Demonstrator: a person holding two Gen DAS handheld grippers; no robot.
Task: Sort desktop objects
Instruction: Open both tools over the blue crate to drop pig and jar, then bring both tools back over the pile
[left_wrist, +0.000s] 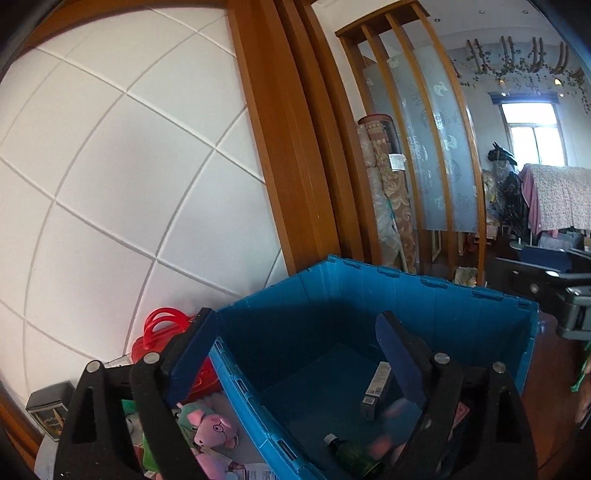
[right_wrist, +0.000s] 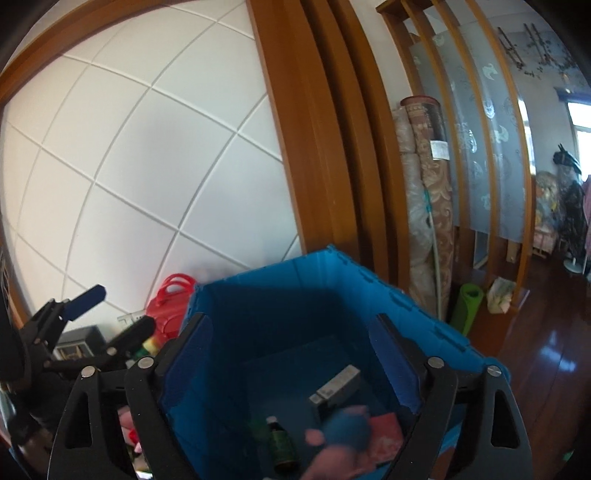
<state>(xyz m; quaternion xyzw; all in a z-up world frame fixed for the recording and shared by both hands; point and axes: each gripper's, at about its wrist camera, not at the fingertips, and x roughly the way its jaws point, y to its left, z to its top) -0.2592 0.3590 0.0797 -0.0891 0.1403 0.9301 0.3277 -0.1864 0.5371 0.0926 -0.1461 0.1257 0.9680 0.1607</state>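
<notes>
A blue plastic crate (left_wrist: 424, 295) (right_wrist: 332, 273) stands against the white wall. Inside lie a grey box (left_wrist: 376, 387) (right_wrist: 336, 386), a dark green bottle (left_wrist: 351, 454) (right_wrist: 280, 443) and a red packet (right_wrist: 386, 435). A blurred blue and pink plush toy (right_wrist: 343, 439) is in the air over the crate floor, also a blur in the left wrist view (left_wrist: 391, 410). My right gripper (right_wrist: 291, 369) is open and empty above the crate. My left gripper (left_wrist: 295, 369) is open and empty, straddling the crate's left wall; it shows in the right wrist view (right_wrist: 110, 314). A pink pig plush (left_wrist: 214, 428) lies left of the crate.
A red plastic case (left_wrist: 162, 332) (right_wrist: 170, 302) stands by the wall left of the crate. A dark tin (left_wrist: 48, 410) sits far left. Rolled carpets (right_wrist: 432, 206), a green mat (right_wrist: 467, 306) and a wooden screen stand behind. Wooden floor (right_wrist: 546, 362) lies to the right.
</notes>
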